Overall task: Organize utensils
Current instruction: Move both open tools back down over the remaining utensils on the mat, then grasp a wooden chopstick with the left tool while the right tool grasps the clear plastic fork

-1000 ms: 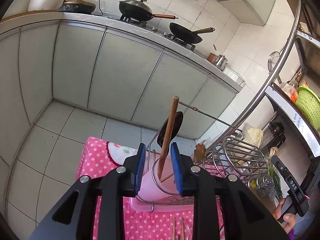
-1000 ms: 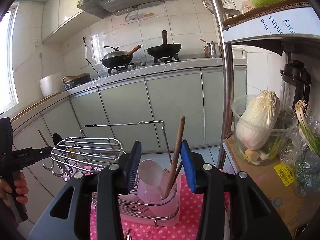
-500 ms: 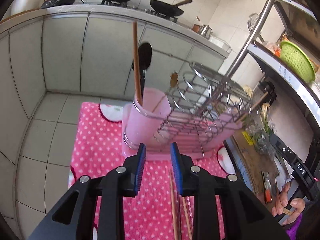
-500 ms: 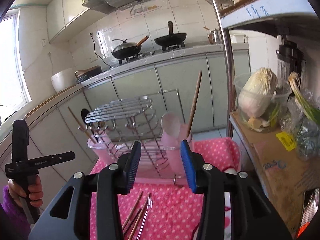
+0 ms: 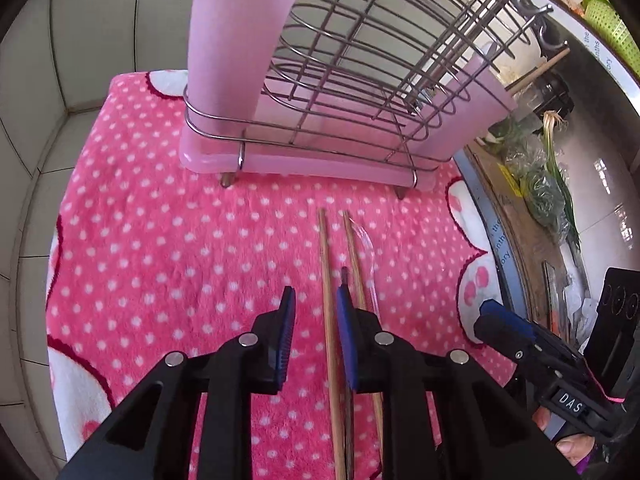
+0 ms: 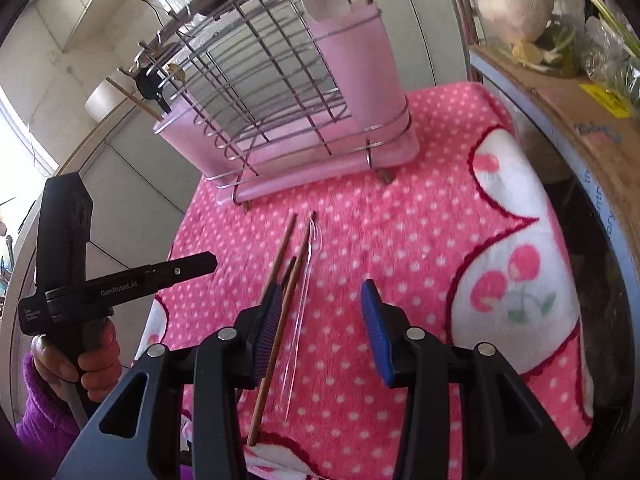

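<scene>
Both hand-held grippers had dropped from the pink plastic utensil holder point(image 5: 240, 40) toward the bench.
Left hand-held gripper point(image 5: 314, 316), jaws released, straddled one brown wooden chopstick point(image 5: 326, 280); right hand-held gripper point(image 6: 320, 308) hung released, empty.

Pale grey cabinets point(image 5: 100, 28) are standing behind the pink dotted cloth point(image 6: 420, 240), grey floor tiles point(image 5: 36, 208) are showing below them, a metal shelf point(image 6: 560, 92) is rising beside the cloth, and daylight is coming through a window point(image 6: 16, 148) beyond the cabinets.
</scene>
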`<action>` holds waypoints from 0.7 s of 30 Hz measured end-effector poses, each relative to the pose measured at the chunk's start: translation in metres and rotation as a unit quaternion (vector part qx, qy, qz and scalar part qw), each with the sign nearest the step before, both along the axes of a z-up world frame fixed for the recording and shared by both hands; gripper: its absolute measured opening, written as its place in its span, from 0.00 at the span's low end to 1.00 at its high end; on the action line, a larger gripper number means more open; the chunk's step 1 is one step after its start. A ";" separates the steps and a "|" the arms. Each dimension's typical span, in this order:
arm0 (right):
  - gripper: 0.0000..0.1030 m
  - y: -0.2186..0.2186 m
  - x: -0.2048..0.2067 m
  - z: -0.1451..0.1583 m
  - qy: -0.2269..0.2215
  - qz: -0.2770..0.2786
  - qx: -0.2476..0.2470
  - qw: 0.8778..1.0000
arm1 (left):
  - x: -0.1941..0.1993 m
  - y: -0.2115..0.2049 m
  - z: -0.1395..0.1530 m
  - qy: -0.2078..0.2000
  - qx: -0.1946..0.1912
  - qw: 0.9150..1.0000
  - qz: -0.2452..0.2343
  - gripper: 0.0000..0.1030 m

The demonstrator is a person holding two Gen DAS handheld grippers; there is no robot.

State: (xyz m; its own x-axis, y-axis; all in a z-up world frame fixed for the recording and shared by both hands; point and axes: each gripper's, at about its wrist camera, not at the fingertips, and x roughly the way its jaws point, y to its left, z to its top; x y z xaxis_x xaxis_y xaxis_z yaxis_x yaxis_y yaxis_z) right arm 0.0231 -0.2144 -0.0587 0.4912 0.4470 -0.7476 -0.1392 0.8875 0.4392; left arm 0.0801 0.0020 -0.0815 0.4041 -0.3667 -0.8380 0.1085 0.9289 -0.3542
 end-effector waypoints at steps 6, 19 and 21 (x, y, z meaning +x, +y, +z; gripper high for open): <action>0.41 -0.002 0.001 -0.007 0.017 0.003 0.005 1.000 | 0.026 -0.023 -0.015 0.032 0.031 0.999 -0.016 0.12; 0.41 -0.006 0.014 -0.019 0.039 0.002 0.023 0.999 | 0.068 -0.045 -0.048 0.062 0.066 0.996 -0.009 0.05; 0.40 -0.003 0.019 -0.019 0.043 0.004 0.030 0.999 | 0.067 -0.038 -0.045 0.057 0.061 0.996 0.002 0.05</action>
